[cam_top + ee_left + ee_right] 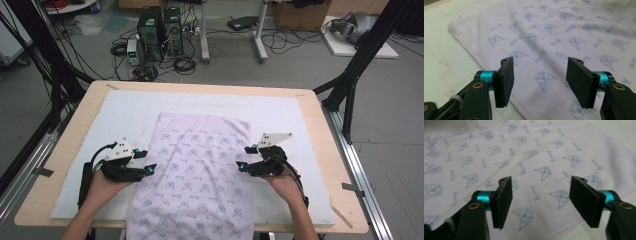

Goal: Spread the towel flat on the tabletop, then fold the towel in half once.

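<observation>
Lab: computer towers point(160, 32) on grey floor, tangled cables point(185, 62), black frame struts point(360, 60) around table point(65, 150).

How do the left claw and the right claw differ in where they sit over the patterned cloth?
The left claw hovers at the cloth's left edge, tips pointing right; the right claw hovers at its right edge, tips pointing left. In the left gripper view the hem runs under the left-hand jaw; in the right gripper view it passes under the right-hand jaw. Shared: both stand open with nothing between the jaws, above the white mat.
</observation>
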A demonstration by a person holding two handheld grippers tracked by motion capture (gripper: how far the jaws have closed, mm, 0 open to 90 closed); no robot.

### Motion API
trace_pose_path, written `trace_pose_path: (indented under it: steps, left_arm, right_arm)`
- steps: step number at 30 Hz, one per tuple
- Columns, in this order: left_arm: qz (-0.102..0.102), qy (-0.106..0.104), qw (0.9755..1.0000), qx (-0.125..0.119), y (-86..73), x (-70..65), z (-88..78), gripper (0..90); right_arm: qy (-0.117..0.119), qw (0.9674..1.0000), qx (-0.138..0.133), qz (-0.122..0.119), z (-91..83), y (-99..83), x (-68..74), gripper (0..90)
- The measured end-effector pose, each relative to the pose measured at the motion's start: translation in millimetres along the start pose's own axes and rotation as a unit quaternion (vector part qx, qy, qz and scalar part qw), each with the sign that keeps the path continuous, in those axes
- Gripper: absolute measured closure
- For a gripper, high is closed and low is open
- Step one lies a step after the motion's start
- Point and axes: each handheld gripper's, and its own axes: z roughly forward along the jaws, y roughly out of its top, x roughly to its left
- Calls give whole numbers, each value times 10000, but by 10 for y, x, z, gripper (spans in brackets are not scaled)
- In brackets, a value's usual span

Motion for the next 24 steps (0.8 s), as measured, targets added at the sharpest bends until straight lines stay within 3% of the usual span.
trace_pose_path:
  steps: [6,8,14,24]
  left_arm:
    - [-390,86,9992,-99,145,247,122,349]
    - [-430,122,9989,-154,170,291,141,350]
    - [-302,104,9994,-147,290,297,180,352]
    - [-350,41,9994,-65,388,358,229,350]
  right_arm:
    - [-28,10000,-33,71,40,170,-216,258]
    - [24,9999,-43,156,53,200,-268,254]
    - [21,9999,-40,122,112,231,-333,250]
    - [48,9998,-71,171,86,225,-390,247]
